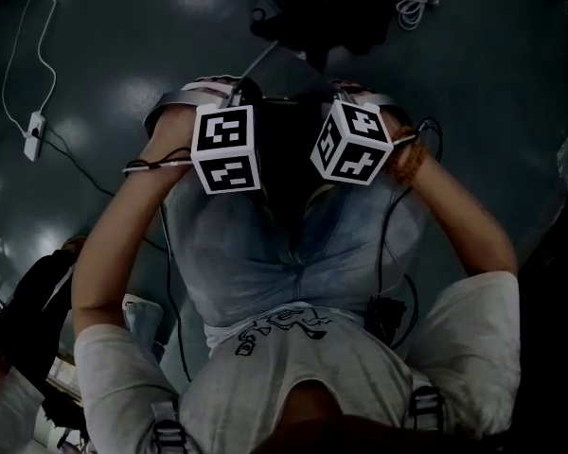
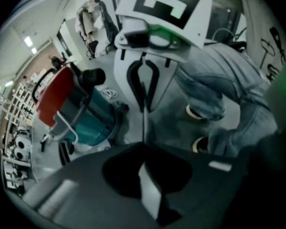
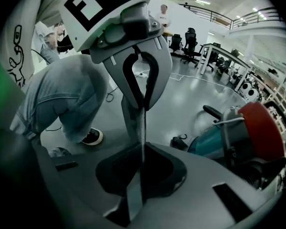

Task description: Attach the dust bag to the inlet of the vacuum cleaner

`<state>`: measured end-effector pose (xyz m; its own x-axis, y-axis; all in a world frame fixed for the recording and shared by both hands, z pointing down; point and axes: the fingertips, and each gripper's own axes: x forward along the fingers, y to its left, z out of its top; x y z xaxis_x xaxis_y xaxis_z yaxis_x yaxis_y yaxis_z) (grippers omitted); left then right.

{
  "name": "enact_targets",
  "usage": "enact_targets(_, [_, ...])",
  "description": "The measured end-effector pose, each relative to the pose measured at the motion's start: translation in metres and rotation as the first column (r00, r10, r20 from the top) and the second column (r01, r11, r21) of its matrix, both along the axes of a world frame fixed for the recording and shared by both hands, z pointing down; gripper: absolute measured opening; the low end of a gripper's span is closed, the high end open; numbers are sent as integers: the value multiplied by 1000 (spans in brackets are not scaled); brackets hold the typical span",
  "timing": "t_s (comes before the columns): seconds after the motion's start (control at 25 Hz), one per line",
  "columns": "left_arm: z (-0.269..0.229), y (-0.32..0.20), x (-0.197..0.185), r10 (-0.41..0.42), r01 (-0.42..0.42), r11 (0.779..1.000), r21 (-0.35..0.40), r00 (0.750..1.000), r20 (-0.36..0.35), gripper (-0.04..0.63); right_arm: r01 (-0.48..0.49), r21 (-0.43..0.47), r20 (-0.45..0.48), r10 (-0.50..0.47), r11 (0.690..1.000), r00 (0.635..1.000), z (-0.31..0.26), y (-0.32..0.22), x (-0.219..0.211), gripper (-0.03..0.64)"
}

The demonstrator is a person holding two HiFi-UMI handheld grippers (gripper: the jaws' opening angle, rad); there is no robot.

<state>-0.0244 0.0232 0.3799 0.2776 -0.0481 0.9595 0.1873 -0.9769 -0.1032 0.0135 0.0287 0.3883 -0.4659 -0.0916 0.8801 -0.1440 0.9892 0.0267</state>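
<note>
The vacuum cleaner, with a teal drum and a red top, stands on the grey floor to one side of me. A thin flat dust bag is seen edge-on as a narrow strip stretched between the two grippers. My left gripper is shut on one end of it. My right gripper faces it and is shut on the other end. Both hang in front of my knees, clear of the vacuum cleaner. Its inlet is not visible.
A white cable with a power strip lies on the floor at the left. My legs in jeans and shoes are close beneath the grippers. Desks and office chairs stand far back.
</note>
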Motion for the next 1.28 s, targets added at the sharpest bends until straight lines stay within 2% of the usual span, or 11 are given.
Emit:
enact_targets(0.2, [-31, -12, 54, 57, -52, 996, 78, 997, -55, 26, -132, 66, -9, 133, 989, 991, -36, -10, 55, 32])
enact_targets(0.36, [-44, -29, 95, 111, -99, 984, 146, 991, -76, 26, -226, 129, -29, 232, 966, 972, -49, -25, 96, 32])
enact_targets(0.64, [-57, -64, 146, 100, -79, 979, 189, 990, -104, 26, -318, 226, -37, 334, 921, 942, -64, -60, 147, 32])
enact_targets(0.8, [-61, -86, 162, 76, -51, 975, 216, 991, -109, 26, -339, 277, -39, 363, 899, 931, -68, -83, 163, 32])
enact_targets(0.96, [-60, -100, 165, 63, -39, 975, 217, 993, -105, 28, -340, 285, -38, 365, 896, 930, -66, -98, 166, 34])
enact_targets(1.12, [-54, -105, 166, 34, -7, 981, 196, 991, -133, 31, -350, 282, -36, 374, 893, 927, -57, -106, 168, 34])
enact_targets(1.28, [-57, -107, 163, 47, -18, 976, 218, 991, -127, 32, -340, 298, -34, 366, 892, 930, -61, -110, 165, 34])
